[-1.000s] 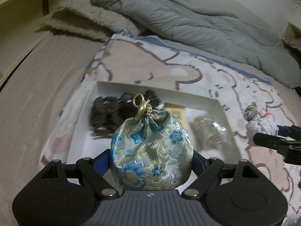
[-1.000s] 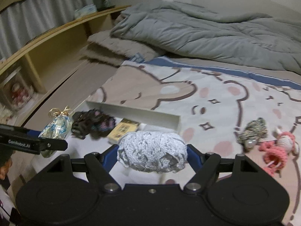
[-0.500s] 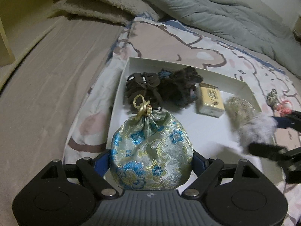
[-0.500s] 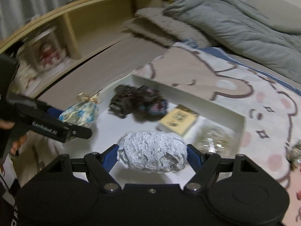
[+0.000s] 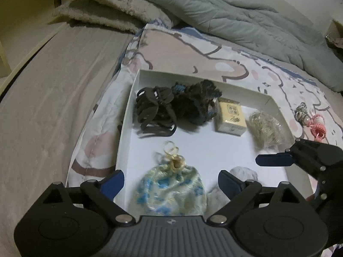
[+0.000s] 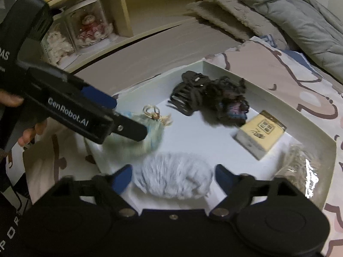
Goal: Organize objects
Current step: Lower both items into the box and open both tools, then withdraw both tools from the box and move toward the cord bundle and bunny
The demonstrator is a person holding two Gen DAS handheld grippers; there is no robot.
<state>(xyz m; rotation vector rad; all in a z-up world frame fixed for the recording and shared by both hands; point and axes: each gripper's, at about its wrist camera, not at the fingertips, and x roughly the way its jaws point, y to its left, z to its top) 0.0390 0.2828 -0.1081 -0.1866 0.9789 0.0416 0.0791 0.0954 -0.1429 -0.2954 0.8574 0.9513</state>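
A white tray (image 5: 214, 152) lies on the bed. My left gripper (image 5: 170, 181) is open, with the blue floral pouch (image 5: 171, 189) lying loose between its fingers on the tray floor. My right gripper (image 6: 172, 174) is open, with the fluffy white ball (image 6: 175, 178) loose between its fingers beside the pouch (image 6: 137, 137). The ball also shows in the left wrist view (image 5: 244, 173). In the tray lie a black hair claw (image 5: 153, 110), a dark scrunchie (image 5: 196, 103), a small yellow box (image 5: 230, 116) and a clear packet (image 5: 265, 129).
A leopard-print item (image 5: 301, 110) and a pink crochet item (image 5: 318, 127) lie on the cartoon blanket right of the tray. A grey duvet (image 5: 214, 10) is heaped behind. A wooden shelf with boxed dolls (image 6: 90, 25) runs along the bed's left side.
Both grippers have opened over the tray. The pouch and the white ball have dropped from the fingers onto the tray floor near its front edge.
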